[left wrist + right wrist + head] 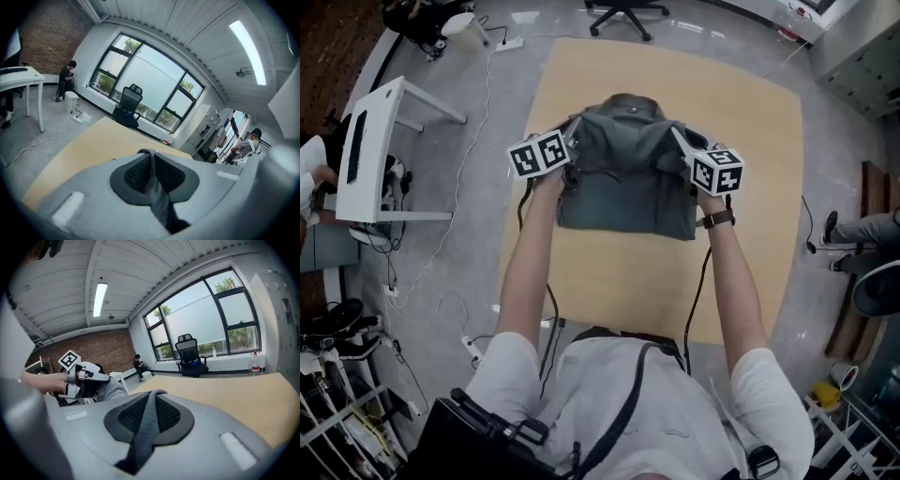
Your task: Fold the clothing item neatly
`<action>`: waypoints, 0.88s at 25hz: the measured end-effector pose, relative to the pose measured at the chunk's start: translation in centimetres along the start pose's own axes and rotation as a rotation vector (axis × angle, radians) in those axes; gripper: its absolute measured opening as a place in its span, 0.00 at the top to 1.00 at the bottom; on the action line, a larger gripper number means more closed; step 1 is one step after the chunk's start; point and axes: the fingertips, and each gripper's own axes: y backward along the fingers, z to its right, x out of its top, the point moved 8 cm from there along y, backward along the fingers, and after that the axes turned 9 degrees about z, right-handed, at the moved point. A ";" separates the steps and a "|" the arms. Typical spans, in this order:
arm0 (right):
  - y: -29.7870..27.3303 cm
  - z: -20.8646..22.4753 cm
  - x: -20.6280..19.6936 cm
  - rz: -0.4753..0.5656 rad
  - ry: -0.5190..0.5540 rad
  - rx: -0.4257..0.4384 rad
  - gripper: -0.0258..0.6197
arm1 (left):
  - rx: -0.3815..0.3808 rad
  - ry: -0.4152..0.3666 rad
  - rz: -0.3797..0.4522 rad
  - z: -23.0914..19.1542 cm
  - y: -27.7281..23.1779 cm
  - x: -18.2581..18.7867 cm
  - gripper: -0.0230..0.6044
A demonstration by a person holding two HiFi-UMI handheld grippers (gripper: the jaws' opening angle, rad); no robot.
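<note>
Head view: the left tool (pixel 573 139) and the right tool (pixel 681 139) are each clenched on the gray clothing item (pixel 628 187), one at each side, over the desk (pixel 755 141).

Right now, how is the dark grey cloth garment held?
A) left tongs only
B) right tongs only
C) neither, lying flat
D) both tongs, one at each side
D: the left tongs and the right tongs each pinch a fold of the dark grey cloth garment.
</note>
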 end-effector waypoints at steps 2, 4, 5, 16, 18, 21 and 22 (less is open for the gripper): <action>-2.2 2.4 -1.2 -0.044 -0.014 -0.020 0.91 | 0.025 0.003 -0.037 -1.5 -2.8 -0.5 0.93; -4.2 4.3 -3.1 -0.096 -0.042 -0.039 0.91 | 0.055 0.012 -0.087 -3.3 -5.3 -1.4 0.93; -5.1 5.0 -4.2 -0.123 -0.057 -0.048 0.91 | 0.070 0.020 -0.113 -4.2 -6.4 -2.0 0.93; -5.4 7.7 -7.7 -0.129 -0.028 -0.137 0.43 | 0.101 -0.156 -0.208 -4.8 -7.4 -4.3 0.65; -3.9 7.4 -7.2 -0.110 0.008 -0.165 0.21 | 0.121 -0.241 -0.188 -4.6 -6.1 -4.1 0.60; -0.8 6.9 -5.1 -0.047 0.057 -0.237 0.16 | 0.150 -0.312 -0.143 -4.4 -4.1 -2.8 0.57; 0.4 6.5 -4.4 -0.019 0.066 -0.257 0.16 | 0.153 -0.322 -0.121 -4.1 -3.1 -2.1 0.57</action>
